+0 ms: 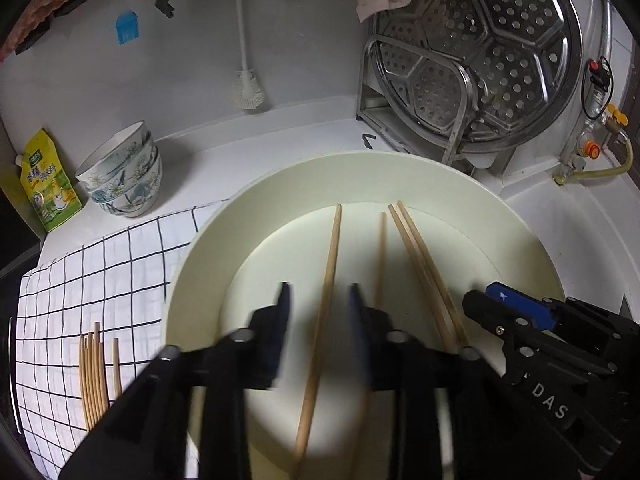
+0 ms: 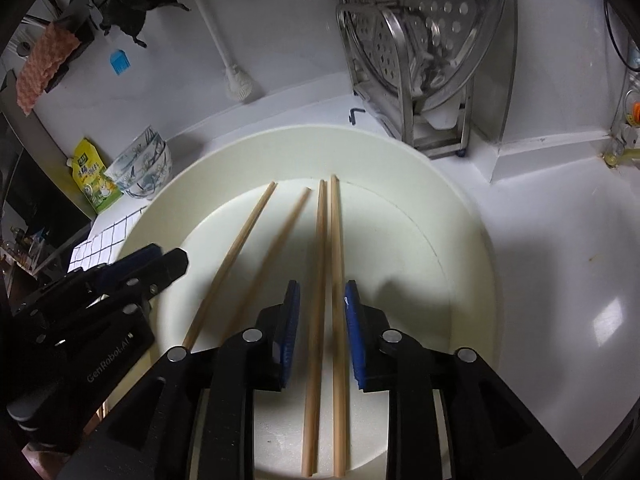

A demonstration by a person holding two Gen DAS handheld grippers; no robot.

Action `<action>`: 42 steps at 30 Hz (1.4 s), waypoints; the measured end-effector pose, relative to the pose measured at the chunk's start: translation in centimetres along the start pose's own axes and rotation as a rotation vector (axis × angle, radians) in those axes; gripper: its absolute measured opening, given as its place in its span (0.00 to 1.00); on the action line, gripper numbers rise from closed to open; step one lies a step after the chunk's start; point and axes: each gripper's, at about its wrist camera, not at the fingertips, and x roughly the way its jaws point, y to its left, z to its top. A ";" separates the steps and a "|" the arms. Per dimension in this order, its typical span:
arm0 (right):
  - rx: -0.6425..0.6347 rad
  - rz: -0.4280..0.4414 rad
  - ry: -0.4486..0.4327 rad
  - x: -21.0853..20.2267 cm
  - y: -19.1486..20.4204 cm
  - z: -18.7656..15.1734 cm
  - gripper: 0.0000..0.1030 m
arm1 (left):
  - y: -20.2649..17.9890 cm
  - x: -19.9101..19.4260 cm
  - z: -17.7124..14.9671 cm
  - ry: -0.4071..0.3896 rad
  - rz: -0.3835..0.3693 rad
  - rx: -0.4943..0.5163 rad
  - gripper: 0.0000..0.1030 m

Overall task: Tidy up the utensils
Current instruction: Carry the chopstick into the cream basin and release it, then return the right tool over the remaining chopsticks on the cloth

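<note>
A cream round basin (image 1: pixel 280 200) (image 2: pixel 460 208) holds several wooden chopsticks. My left gripper (image 1: pixel 320 300) is open over the basin, its jaws on either side of one chopstick (image 1: pixel 326 296) without touching it; a second chopstick (image 1: pixel 381 256) lies just right of it. My right gripper (image 2: pixel 320 300) is open with a pair of chopsticks (image 2: pixel 328 264) lying side by side between its jaws. Two more chopsticks (image 2: pixel 244 248) lie to its left. The right gripper also shows in the left wrist view (image 1: pixel 516 308), and the left gripper in the right wrist view (image 2: pixel 152 260). A bundle of chopsticks (image 1: pixel 95 376) lies on the checked cloth (image 1: pixel 100 272).
Stacked patterned bowls (image 1: pixel 124 176) and a yellow-green pouch (image 1: pixel 48 184) stand at the back left. A metal rack with a perforated steamer tray (image 1: pixel 480 52) stands at the back right. A white brush (image 1: pixel 248 88) hangs on the wall. A gas valve and hose (image 1: pixel 592 152) are at the right.
</note>
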 end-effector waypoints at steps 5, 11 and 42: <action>-0.009 -0.002 -0.009 -0.8 0.4 -0.1 0.22 | 0.9 -1.5 0.3 -0.036 0.007 -0.027 0.55; -0.019 -0.005 -0.016 -1.8 1.1 -0.4 0.25 | 2.0 -3.2 0.2 -0.048 0.010 -0.037 0.59; -0.131 0.048 -0.026 -5.4 15.3 -4.2 0.47 | 18.9 -12.3 -6.1 -0.059 0.125 -0.137 0.76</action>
